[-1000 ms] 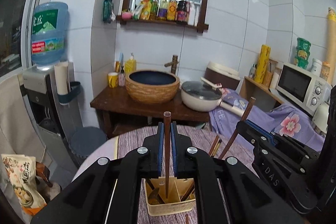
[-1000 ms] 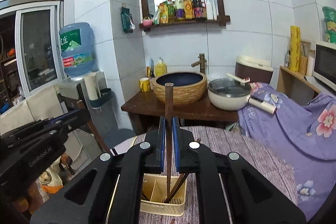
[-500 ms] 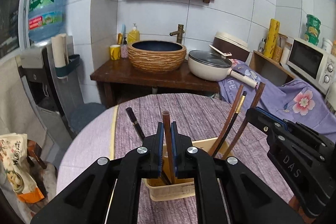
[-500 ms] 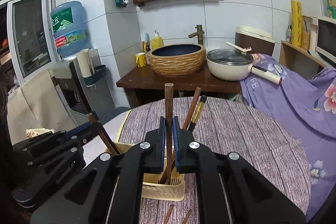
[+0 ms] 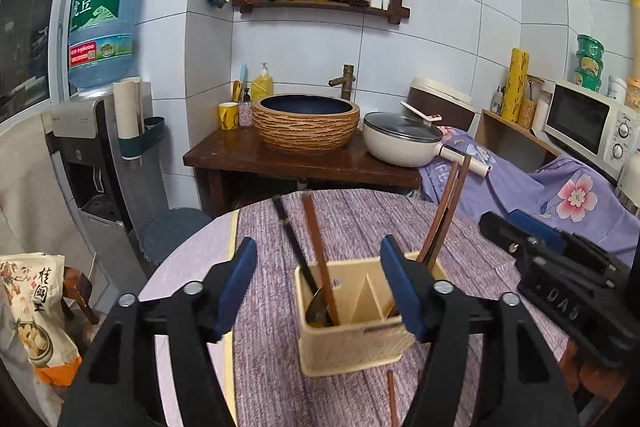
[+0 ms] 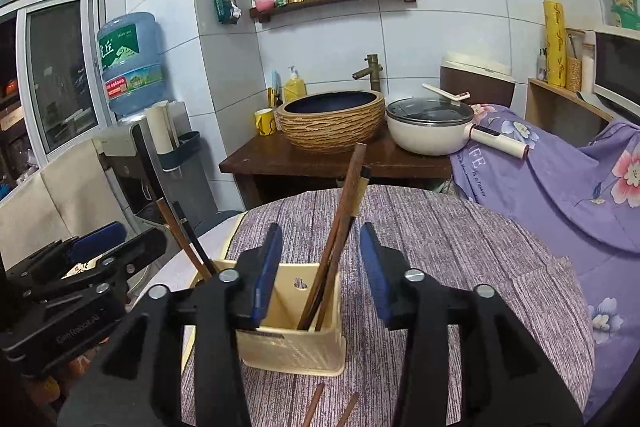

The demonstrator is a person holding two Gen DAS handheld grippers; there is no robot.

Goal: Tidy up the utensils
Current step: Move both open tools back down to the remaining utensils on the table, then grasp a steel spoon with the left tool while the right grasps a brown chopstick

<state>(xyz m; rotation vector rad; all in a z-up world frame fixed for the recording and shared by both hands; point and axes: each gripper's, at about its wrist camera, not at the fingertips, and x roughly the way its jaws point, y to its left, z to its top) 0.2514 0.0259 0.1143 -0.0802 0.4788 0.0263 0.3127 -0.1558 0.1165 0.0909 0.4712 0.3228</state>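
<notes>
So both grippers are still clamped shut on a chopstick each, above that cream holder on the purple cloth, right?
Not quite. Both are over the cream holder, but the left gripper and right gripper have just been opening; each wrist view shows the chopsticks standing free in the holder.

Changes, as we note them: left gripper (image 5: 316, 291) jaws have just been opening; its brown chopstick (image 5: 320, 259), gripped a second ago, now stands free in the cream holder (image 5: 352, 347), leaning toward 11 o'clock. Right gripper (image 6: 320, 267) likewise has been opening, its chopstick (image 6: 340, 227) released into the holder, leaning toward 1 o'clock.
</notes>
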